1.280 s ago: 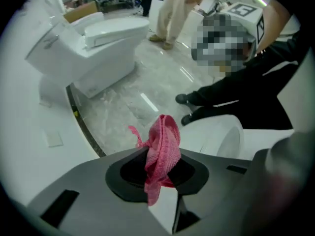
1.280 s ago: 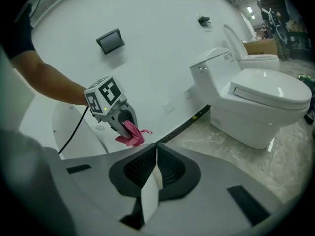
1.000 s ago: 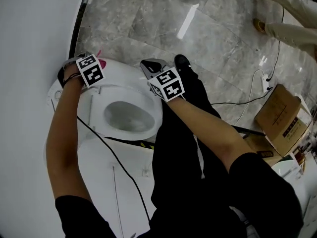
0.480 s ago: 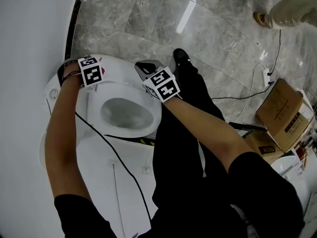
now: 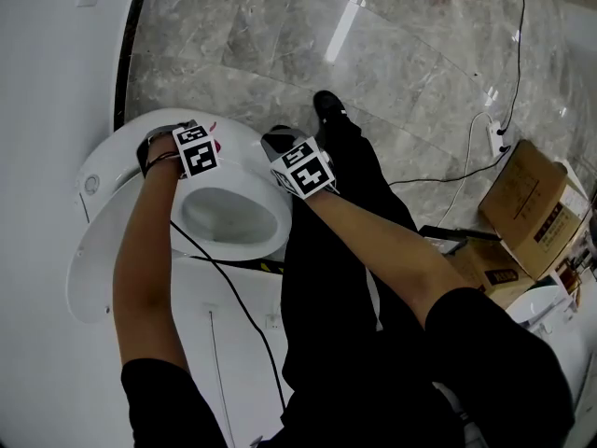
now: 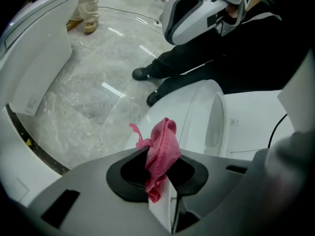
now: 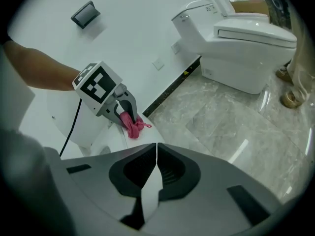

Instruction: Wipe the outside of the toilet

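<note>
The toilet [image 5: 244,153] stood open below the person, its front rim beneath both grippers. The left forearm reached down across the bowl. The left gripper [image 6: 161,183] was clamped on a pink cloth [image 6: 162,151] that bunched out past its fingertips and seemed to touch the rim, though contact was unclear. The right gripper [image 7: 156,154], jaws pressed together on nothing, hovered just beside the cloth.

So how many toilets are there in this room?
2. One toilet is right below the person, where the left gripper holds a pink cloth. A second toilet stands against the wall across the floor. Others may be out of view.
</note>
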Demonstrator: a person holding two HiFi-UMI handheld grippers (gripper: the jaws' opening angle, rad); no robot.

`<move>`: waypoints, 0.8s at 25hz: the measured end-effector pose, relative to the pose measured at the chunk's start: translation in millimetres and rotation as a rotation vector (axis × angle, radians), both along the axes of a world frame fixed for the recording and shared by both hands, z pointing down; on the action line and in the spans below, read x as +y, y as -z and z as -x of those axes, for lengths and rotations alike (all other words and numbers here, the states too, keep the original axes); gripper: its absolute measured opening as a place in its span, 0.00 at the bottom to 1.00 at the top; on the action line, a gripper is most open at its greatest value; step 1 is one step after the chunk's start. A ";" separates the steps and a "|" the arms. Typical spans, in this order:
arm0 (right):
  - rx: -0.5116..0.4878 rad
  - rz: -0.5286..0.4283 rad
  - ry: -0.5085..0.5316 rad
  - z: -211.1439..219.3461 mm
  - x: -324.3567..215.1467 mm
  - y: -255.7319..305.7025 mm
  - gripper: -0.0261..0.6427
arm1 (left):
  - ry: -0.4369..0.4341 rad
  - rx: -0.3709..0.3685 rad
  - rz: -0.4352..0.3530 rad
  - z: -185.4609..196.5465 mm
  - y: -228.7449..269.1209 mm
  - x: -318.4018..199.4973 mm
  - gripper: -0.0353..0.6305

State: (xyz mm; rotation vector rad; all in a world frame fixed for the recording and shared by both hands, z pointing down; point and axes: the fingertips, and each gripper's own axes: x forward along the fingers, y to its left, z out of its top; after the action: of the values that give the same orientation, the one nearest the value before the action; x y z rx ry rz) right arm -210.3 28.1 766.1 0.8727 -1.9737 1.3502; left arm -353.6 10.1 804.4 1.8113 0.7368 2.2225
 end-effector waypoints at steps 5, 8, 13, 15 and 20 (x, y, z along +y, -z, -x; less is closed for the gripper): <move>0.025 0.057 -0.009 -22.6 35.3 -8.5 0.09 | -0.026 0.056 0.074 -46.3 -7.8 48.1 0.19; 0.044 0.078 -0.027 -39.6 43.5 -12.6 0.09 | -0.047 0.081 0.120 -72.7 -9.4 79.5 0.19; 0.069 0.070 -0.046 -64.9 39.5 -17.8 0.09 | -0.075 0.097 0.182 -104.4 -14.4 116.2 0.19; 0.076 0.066 -0.061 -75.2 36.2 -18.9 0.09 | -0.083 0.101 0.202 -113.2 -15.6 127.6 0.19; 0.094 0.061 -0.092 -98.8 31.0 -19.5 0.09 | -0.066 0.140 0.282 -136.9 -9.9 155.3 0.19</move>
State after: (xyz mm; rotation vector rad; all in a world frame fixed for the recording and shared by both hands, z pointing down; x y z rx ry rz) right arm -111.5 59.2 785.6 0.9900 -1.8318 1.3871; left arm -216.6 165.3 814.3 1.8353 1.0909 1.9248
